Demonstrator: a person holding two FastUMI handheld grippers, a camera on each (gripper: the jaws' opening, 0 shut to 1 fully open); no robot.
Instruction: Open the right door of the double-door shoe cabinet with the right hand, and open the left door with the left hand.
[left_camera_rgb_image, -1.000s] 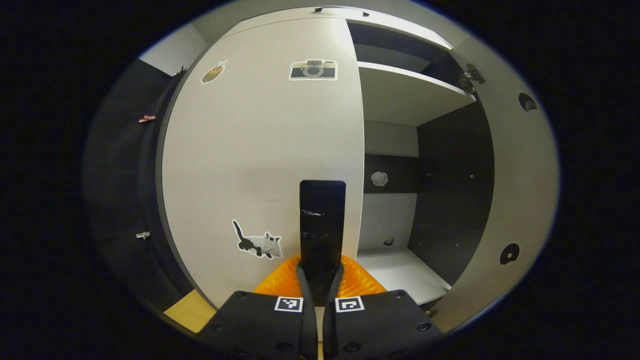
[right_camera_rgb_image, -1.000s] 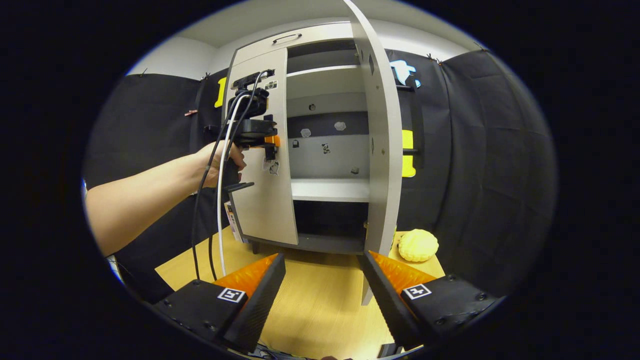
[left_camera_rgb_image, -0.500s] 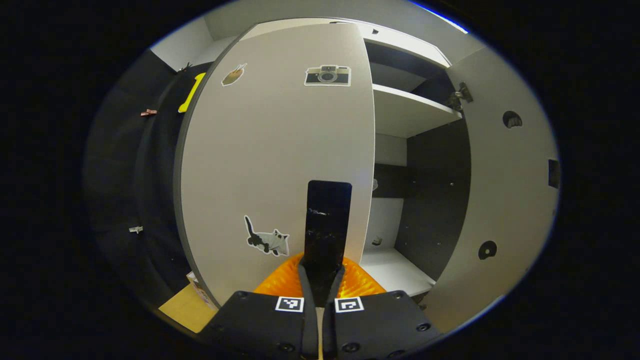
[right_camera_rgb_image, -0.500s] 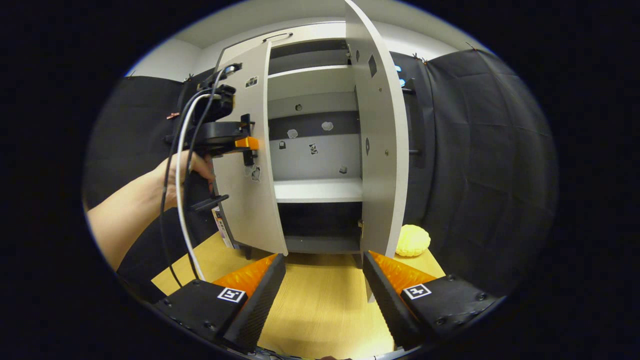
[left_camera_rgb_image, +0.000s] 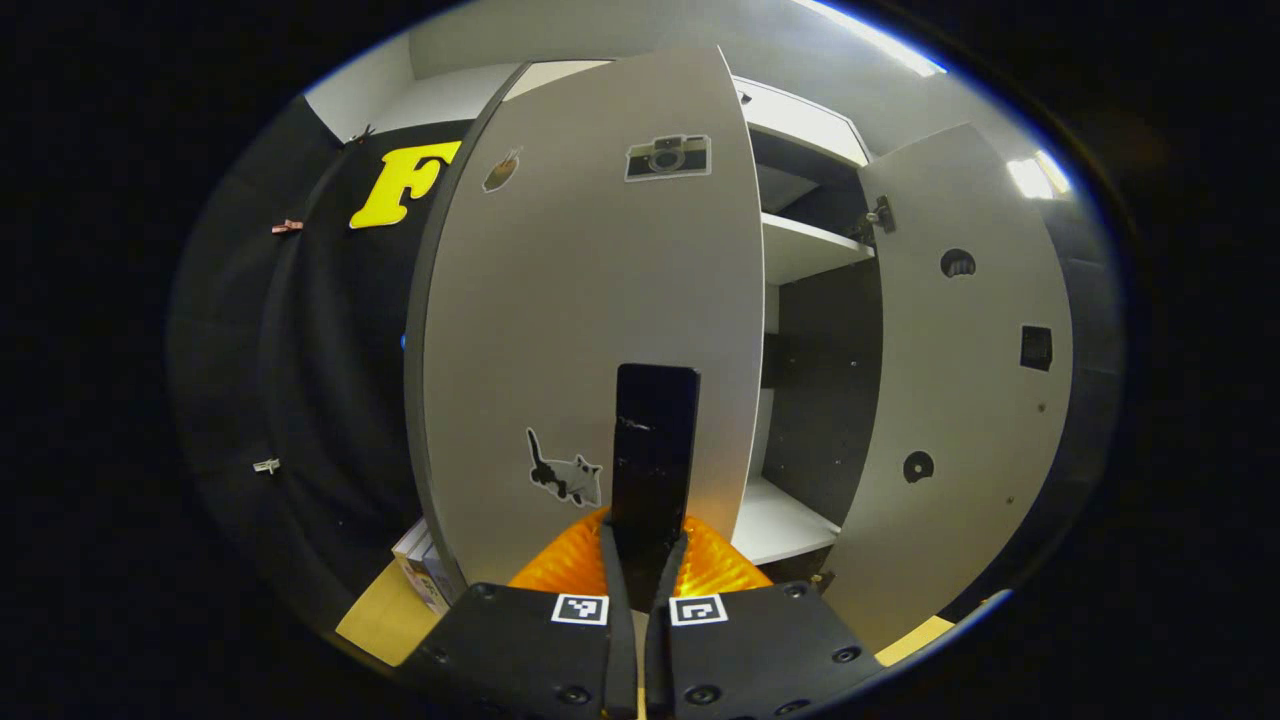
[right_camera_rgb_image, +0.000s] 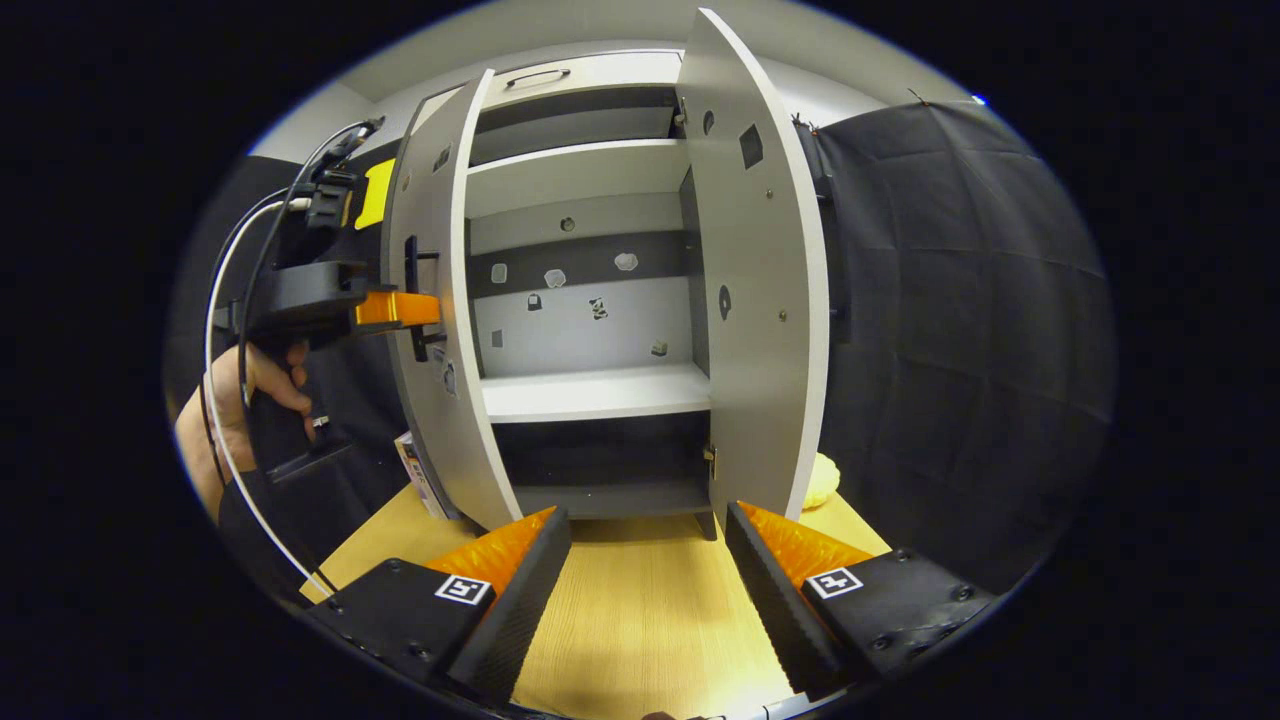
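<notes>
Both shoe cabinet (right_camera_rgb_image: 590, 300) doors swung open.
Left gripper (left_camera_rgb_image: 645, 545) clamps left door's handle (left_camera_rgb_image: 655, 455); right gripper (right_camera_rgb_image: 645, 560) spread, empty, near table (right_camera_rgb_image: 640, 620).

Left door (left_camera_rgb_image: 590, 300): smooth matt pale laminate, paper-like stickers on its face. Handle (left_camera_rgb_image: 655, 450): glossy black, looks like plastic or lacquered metal. Right door (right_camera_rgb_image: 755, 300): same matt laminate. Cabinet interior (right_camera_rgb_image: 590, 395): matt pale shelves, dark matt side panels. Table (right_camera_rgb_image: 640, 620): light wood grain, slight sheen. Booth wall (right_camera_rgb_image: 950, 330): matt black cloth, creased.

Left gripper (left_camera_rgb_image: 644, 560) fingers seemingly closed; right gripper (right_camera_rgb_image: 648, 545) fingers spread.
</notes>
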